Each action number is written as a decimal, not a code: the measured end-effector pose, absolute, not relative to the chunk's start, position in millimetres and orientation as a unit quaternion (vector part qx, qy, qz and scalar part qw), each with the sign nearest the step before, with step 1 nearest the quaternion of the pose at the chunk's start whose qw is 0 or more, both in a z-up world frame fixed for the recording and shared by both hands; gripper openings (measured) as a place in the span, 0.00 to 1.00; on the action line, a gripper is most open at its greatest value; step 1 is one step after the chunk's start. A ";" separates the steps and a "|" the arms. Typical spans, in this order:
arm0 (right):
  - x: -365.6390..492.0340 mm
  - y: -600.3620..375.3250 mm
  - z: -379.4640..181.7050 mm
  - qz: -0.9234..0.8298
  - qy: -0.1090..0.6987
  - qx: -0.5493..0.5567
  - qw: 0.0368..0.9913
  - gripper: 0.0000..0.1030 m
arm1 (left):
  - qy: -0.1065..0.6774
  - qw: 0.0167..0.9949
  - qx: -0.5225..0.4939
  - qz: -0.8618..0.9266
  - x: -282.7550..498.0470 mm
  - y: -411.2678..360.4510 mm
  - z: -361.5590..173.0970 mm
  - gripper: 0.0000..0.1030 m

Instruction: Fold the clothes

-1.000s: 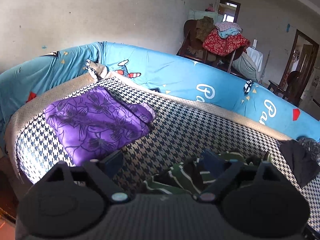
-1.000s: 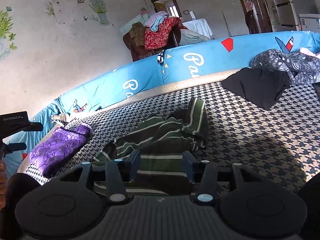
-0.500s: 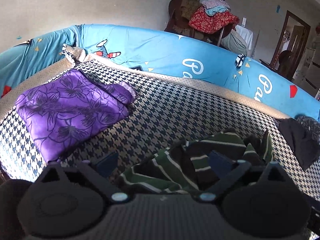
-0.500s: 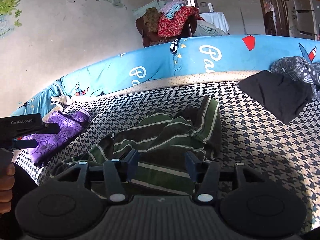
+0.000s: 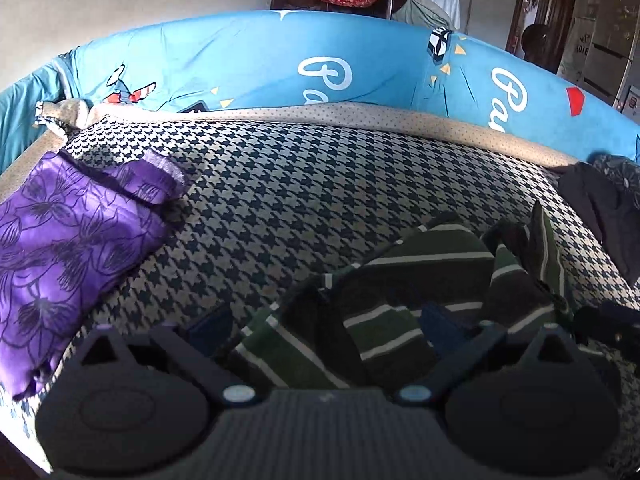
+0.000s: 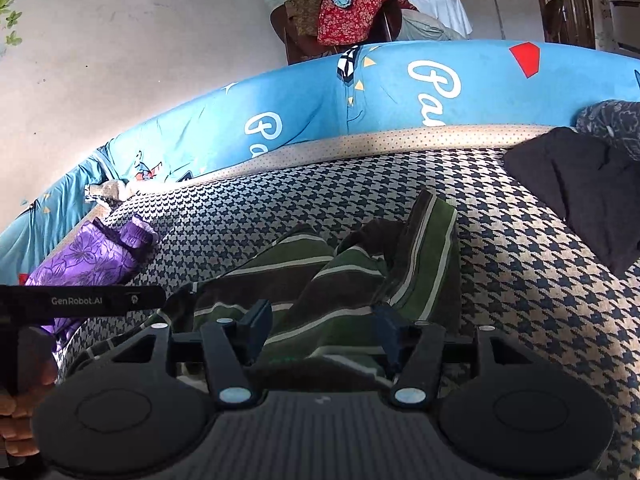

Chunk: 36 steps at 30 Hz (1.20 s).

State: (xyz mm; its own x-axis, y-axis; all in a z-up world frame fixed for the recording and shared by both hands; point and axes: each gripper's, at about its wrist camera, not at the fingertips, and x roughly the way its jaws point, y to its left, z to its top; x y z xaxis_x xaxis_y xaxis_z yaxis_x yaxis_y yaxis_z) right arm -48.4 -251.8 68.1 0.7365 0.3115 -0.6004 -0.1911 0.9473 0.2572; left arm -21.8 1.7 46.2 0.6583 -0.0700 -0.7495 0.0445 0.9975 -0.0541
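A crumpled green striped shirt lies on the houndstooth bed cover; it also shows in the right wrist view. My left gripper is open, its fingers spread over the shirt's near left part. My right gripper is open, its fingers either side of the shirt's near edge. A folded purple floral garment lies at the left; the right wrist view shows it too.
A black garment and a grey patterned one lie at the right. A blue printed sheet rims the bed's far side. A chair piled with clothes stands behind. The left gripper's body shows at the right view's left edge.
Both grippers have moved forward and lower toward the striped shirt, which now fills more of each view. Both stay open.
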 end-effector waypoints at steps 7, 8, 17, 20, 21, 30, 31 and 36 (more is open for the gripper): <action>-9.6 -252.0 64.7 0.150 0.335 0.110 0.924 0.54 | 0.417 0.908 0.020 -0.034 14.6 -10.8 36.3 1.00; -3.9 -249.8 64.0 0.154 0.334 0.109 0.923 0.55 | 0.419 0.907 0.022 -0.035 18.4 -11.6 34.5 1.00; 44.5 -221.3 48.4 0.180 0.334 0.080 0.922 0.55 | 0.461 0.887 -0.001 -0.042 43.9 -5.3 12.0 1.00; 60.4 -211.0 40.9 0.185 0.340 0.064 0.920 0.55 | 0.471 0.881 -0.005 -0.047 45.0 -1.8 6.3 1.00; 65.6 -207.6 38.5 0.187 0.342 0.059 0.919 0.55 | 0.473 0.880 -0.005 -0.049 44.8 -0.8 4.7 1.00; 91.0 -176.3 15.2 0.197 0.381 -0.011 0.903 0.55 | 0.498 0.865 -0.026 -0.064 46.6 7.0 -5.6 1.00; 91.1 -173.6 12.1 0.197 0.385 -0.019 0.902 0.54 | 0.500 0.863 -0.029 -0.067 46.9 7.8 -6.7 1.00; 87.9 -163.0 9.0 0.195 0.373 -0.060 0.905 0.22 | 0.503 0.860 -0.035 -0.075 46.6 11.3 -9.2 1.00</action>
State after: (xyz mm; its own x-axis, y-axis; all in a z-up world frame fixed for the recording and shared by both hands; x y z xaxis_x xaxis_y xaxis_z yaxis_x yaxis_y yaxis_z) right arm 87.9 -163.0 9.0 0.6450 0.3083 -0.6993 -0.3984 0.9165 0.0366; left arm 46.6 11.3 -9.2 0.4829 -0.1641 -0.8602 0.0937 0.9863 -0.1356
